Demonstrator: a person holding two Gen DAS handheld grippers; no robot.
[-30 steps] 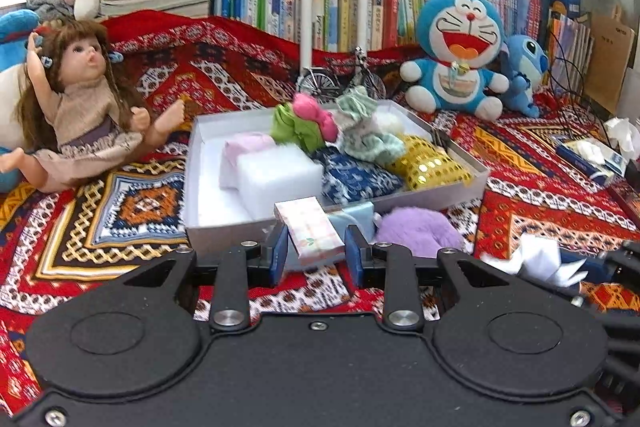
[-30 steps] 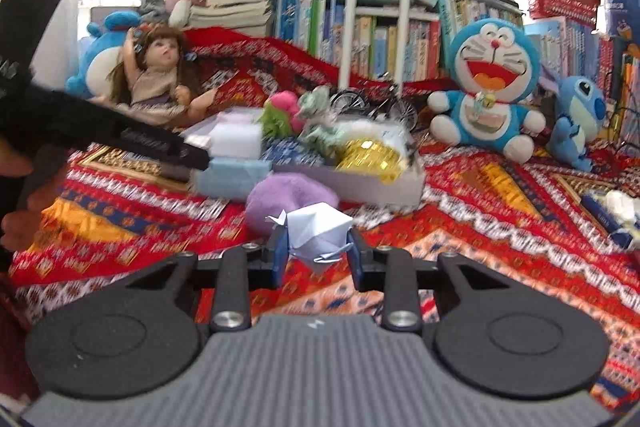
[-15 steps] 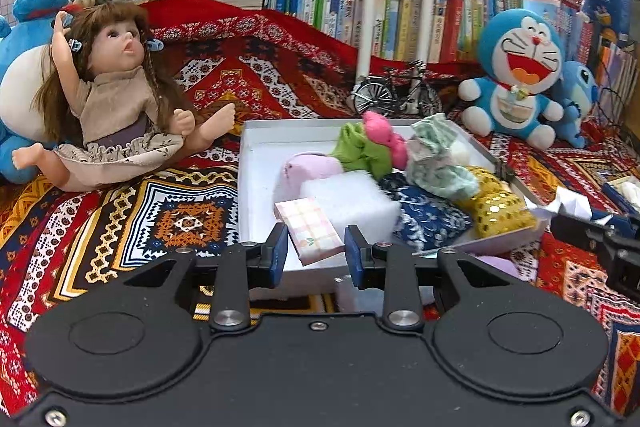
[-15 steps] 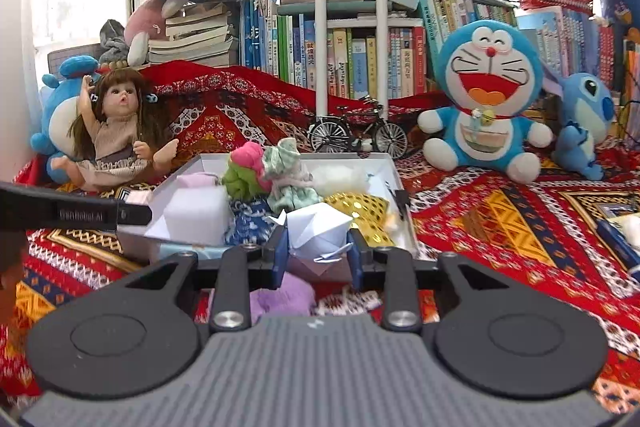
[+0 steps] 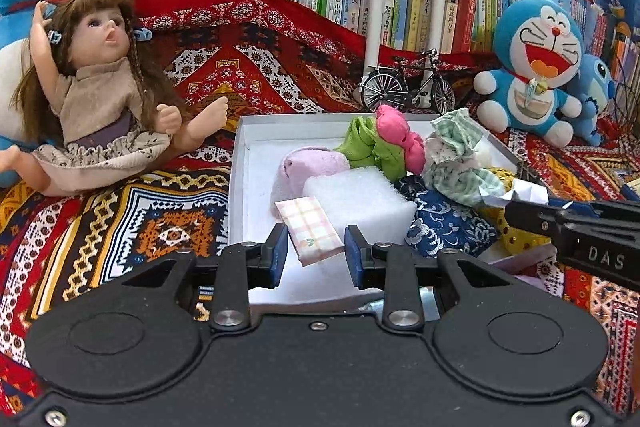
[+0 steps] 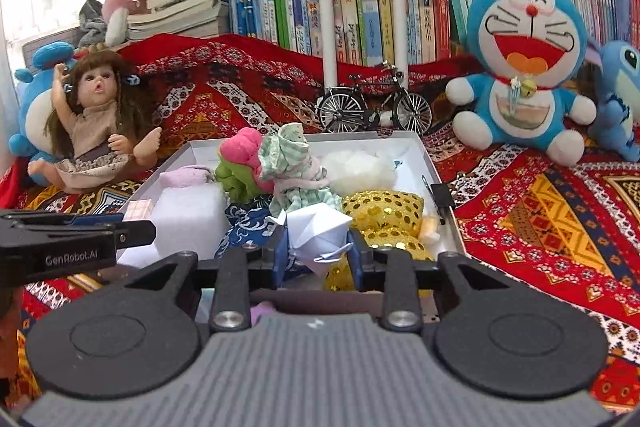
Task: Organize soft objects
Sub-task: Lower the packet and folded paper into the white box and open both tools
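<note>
While both grippers are loaded and hanging over the white box (image 5: 240, 163), most of the sorting looks done. Left gripper (image 5: 314, 253) is clamped on a pink checked pad (image 5: 310, 229), held above the box's bare near-left floor, just beside the white foam block (image 5: 360, 201) at about 1 o'clock from the pad. Right gripper (image 6: 318, 253) is clamped on a folded white paper piece (image 6: 318, 237), over the near end of the box, with the gold sequin cushion (image 6: 382, 213) touching or nearly touching it at 2 o'clock and the blue patterned cushion (image 6: 248, 227) at 9 o'clock. Already in the box: lilac plush (image 5: 308, 163), green cloth (image 5: 368, 147), pink plush (image 5: 398, 135), green checked cloth bundle (image 6: 294, 163), white fluff (image 6: 356, 167) at the far right corner. Judgement: both held items only need lowering and release; free floor is on the left side, right half is crowded, so the paper piece will likely sit on top of other things. Left to do, as far as visible: a lilac scrap (image 6: 260, 309) shows under the right gripper, outside the box I think, can't be sure. Doll (image 5: 100, 99), Doraemon plush (image 6: 524, 67) and model bicycle (image 5: 406, 83) sit on the patterned cloth (image 6: 560, 219) outside; unclear if they count.
</note>
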